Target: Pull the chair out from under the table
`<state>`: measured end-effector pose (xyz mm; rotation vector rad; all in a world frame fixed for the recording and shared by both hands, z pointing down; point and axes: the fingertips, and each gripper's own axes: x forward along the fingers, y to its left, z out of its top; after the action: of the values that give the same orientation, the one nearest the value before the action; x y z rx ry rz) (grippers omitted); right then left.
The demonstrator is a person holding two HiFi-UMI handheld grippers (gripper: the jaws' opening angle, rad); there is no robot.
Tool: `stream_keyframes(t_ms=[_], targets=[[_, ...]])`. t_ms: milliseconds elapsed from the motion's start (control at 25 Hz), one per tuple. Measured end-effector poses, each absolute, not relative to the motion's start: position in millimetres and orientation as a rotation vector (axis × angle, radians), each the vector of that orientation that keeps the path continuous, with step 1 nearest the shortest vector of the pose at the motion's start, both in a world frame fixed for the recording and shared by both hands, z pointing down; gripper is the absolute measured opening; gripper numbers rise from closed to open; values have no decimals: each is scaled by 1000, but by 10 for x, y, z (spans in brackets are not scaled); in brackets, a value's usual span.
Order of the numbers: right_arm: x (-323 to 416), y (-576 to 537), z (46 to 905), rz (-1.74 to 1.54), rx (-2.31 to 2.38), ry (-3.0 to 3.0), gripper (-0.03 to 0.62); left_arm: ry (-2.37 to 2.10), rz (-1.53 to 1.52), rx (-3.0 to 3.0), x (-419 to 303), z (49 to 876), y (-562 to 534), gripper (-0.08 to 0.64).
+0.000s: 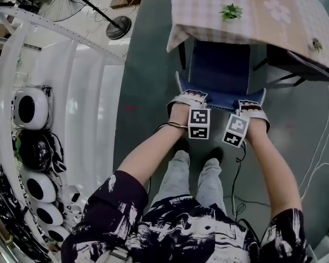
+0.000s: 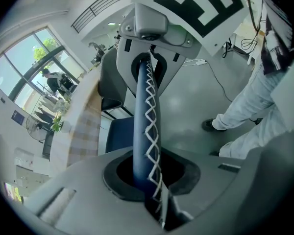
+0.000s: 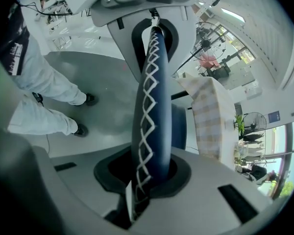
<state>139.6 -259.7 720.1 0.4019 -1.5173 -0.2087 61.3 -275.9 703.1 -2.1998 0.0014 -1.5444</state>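
Since the left gripper (image 1: 187, 98) and right gripper (image 1: 253, 108) each clench the stitched top edge of the blue chair (image 1: 219, 70) near opposite corners, the pull should stay square; its seat looks, perhaps, half tucked under the checked-cloth table (image 1: 208, 10).

We see a table (image 1: 208, 15) under a checked cloth, with small green plants (image 1: 231, 11) on it (one sits cropped at the far edge). Below it, the grey floor (image 1: 148, 81) carries the blue chair (image 1: 219, 70), a fan's round base (image 1: 118, 27) and loose cables (image 1: 318, 169).
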Motion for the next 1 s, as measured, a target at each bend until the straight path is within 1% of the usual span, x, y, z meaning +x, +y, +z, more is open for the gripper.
stream_keyframes(t_ms=[320, 1000], targets=[[1195, -1786, 7183, -174, 391, -1530, 49, -19, -1563, -2207, 411, 7012, -1958, 51], [905, -613, 7204, -98, 269, -1556, 51, -59, -1657, -2274, 128, 7022, -805, 51]])
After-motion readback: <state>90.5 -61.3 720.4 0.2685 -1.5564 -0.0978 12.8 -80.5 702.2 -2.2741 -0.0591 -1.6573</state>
